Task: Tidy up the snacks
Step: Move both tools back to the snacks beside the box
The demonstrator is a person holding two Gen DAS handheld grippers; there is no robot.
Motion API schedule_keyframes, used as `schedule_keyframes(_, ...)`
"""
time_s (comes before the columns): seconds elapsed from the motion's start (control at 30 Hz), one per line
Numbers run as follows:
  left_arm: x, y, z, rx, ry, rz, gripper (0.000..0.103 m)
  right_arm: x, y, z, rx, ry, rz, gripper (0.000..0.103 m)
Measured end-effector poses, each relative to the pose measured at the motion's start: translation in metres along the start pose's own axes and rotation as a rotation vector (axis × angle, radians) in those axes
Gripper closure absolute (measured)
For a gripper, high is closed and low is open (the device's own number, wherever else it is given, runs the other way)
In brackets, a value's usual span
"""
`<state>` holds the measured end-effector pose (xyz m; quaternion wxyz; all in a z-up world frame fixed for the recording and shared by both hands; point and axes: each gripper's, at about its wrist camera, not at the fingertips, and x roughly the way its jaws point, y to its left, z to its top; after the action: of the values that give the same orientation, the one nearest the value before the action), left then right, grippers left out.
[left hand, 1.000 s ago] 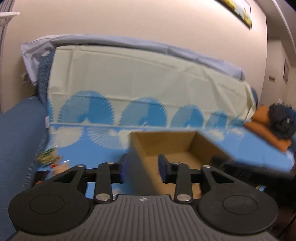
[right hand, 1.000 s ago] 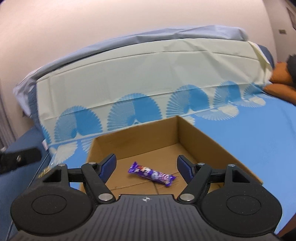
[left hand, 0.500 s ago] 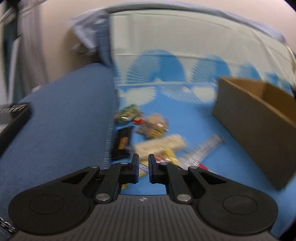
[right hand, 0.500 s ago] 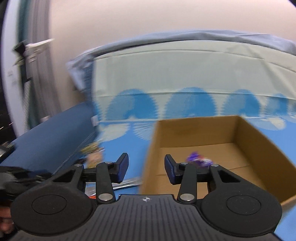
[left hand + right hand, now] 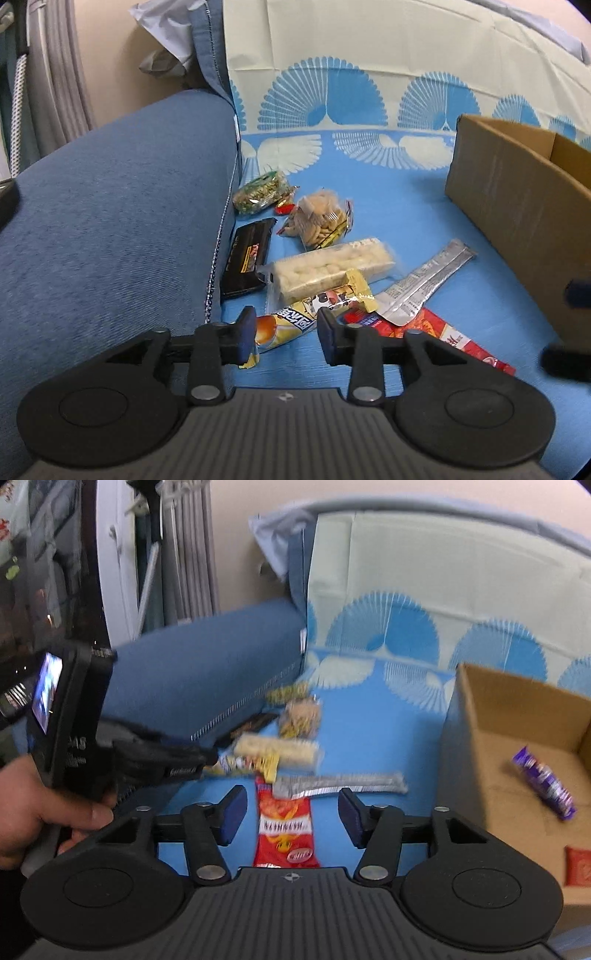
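Observation:
Several snack packets lie on the blue sofa cover. My left gripper (image 5: 286,334) hangs low over a yellow packet (image 5: 295,320); its jaws are opening, the packet lies between them and the pads do not press it. Beyond it are a white puffed-rice bar (image 5: 332,267), a silver sachet (image 5: 424,280) and a black bar (image 5: 247,258). My right gripper (image 5: 291,818) hovers over a red packet (image 5: 284,827), jaws opening, nothing gripped. A cardboard box (image 5: 491,716) at the right holds a purple candy bar (image 5: 543,782) and a small red packet (image 5: 578,866).
The blue sofa armrest (image 5: 110,206) rises just left of the pile. A green packet (image 5: 258,192) and a biscuit bag (image 5: 319,221) lie further back. A hand (image 5: 48,812) holds the left gripper at the left of the right wrist view. The box wall (image 5: 517,206) bounds the right.
Both views have swung left from the box to the snack pile. The left gripper dropped toward the pile, shut, then reopened. The right gripper's jaws narrowed, then widened.

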<state>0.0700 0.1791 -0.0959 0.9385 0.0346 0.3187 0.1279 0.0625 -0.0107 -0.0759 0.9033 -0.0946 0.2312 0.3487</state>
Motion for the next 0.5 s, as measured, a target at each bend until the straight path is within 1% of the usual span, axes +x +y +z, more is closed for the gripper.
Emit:
schedule_keyframes(0.03,0.002,-0.001,0.0,0.007,0.004,0.006,0.059,0.007,0.0,-0.002,0.01,0.023,0.002,0.041)
schedule_keyframes(0.07,0.006,-0.003,0.001,0.013,0.012,0.008,0.054,0.011,-0.002,-0.005,0.02,0.038,-0.002,0.04)
schedule_keyframes(0.1,0.009,-0.004,0.001,0.02,0.021,0.009,0.052,0.016,-0.003,-0.009,0.03,0.051,-0.004,0.04)
schedule_keyframes(0.17,0.015,-0.007,0.002,0.032,0.032,0.021,0.05,0.028,-0.004,-0.015,0.04,0.079,-0.009,0.034)
schedule_keyframes(0.2,0.018,-0.009,0.002,0.041,0.042,0.025,0.046,0.033,-0.004,-0.017,0.046,0.094,-0.016,0.034)
schedule_keyframes(0.27,0.023,-0.013,0.002,0.061,0.059,0.031,0.042,0.043,-0.007,-0.022,0.068,0.117,-0.008,0.03)
schedule_keyframes(0.33,0.028,-0.018,0.001,0.083,0.065,0.054,0.039,0.054,-0.009,-0.025,0.086,0.154,-0.01,0.029)
schedule_keyframes(0.37,0.031,-0.02,0.001,0.092,0.068,0.062,0.036,0.058,-0.009,-0.025,0.095,0.156,0.004,0.027)
schedule_keyframes(0.43,0.036,-0.024,0.001,0.107,0.071,0.081,0.034,0.063,-0.007,-0.025,0.075,0.154,0.013,0.021)
schedule_keyframes(0.5,0.04,-0.027,0.001,0.12,0.076,0.092,0.032,0.072,-0.004,-0.028,0.052,0.173,0.004,0.021)
